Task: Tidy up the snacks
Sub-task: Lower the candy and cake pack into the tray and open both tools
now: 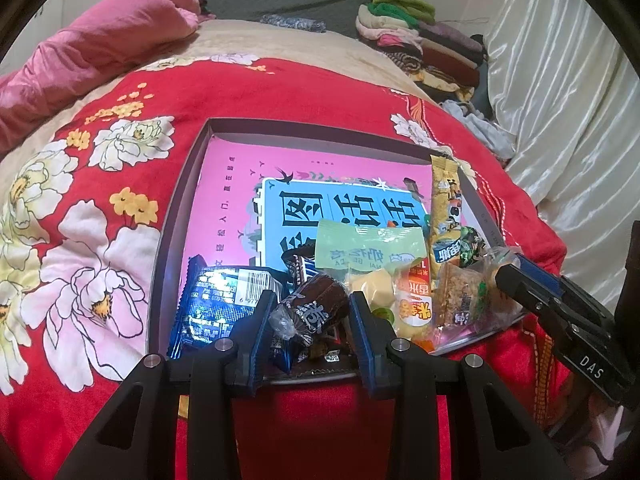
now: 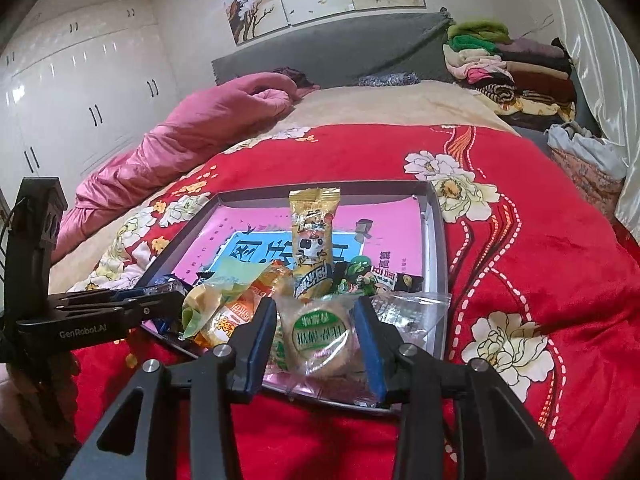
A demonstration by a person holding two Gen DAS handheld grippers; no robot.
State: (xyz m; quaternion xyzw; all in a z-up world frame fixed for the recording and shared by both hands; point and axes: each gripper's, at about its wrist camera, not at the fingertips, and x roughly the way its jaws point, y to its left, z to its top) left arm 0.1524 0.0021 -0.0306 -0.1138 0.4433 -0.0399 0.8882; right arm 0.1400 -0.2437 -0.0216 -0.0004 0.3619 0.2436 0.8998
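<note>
A shallow box lid [image 1: 176, 216] with a pink printed bottom lies on the red bed cover and holds a pile of snack packets at its near end. My left gripper [image 1: 312, 304] has its fingers either side of a dark brown wrapped cake [image 1: 316, 308], with small gaps showing. A blue packet [image 1: 216, 304] lies to its left, a green packet [image 1: 368, 244] behind. My right gripper [image 2: 316, 332] brackets a round pastry in clear wrap with a green label [image 2: 320, 336]. A tall yellow packet [image 2: 314, 240] stands behind it. The box rim [image 2: 434, 240] shows too.
The bed has a red floral cover [image 1: 100, 240], a pink quilt [image 2: 192, 136] at the left and folded clothes [image 2: 516, 68] stacked at the far right. White curtains [image 1: 560, 80] hang on the right; white wardrobes [image 2: 80, 92] stand at the left.
</note>
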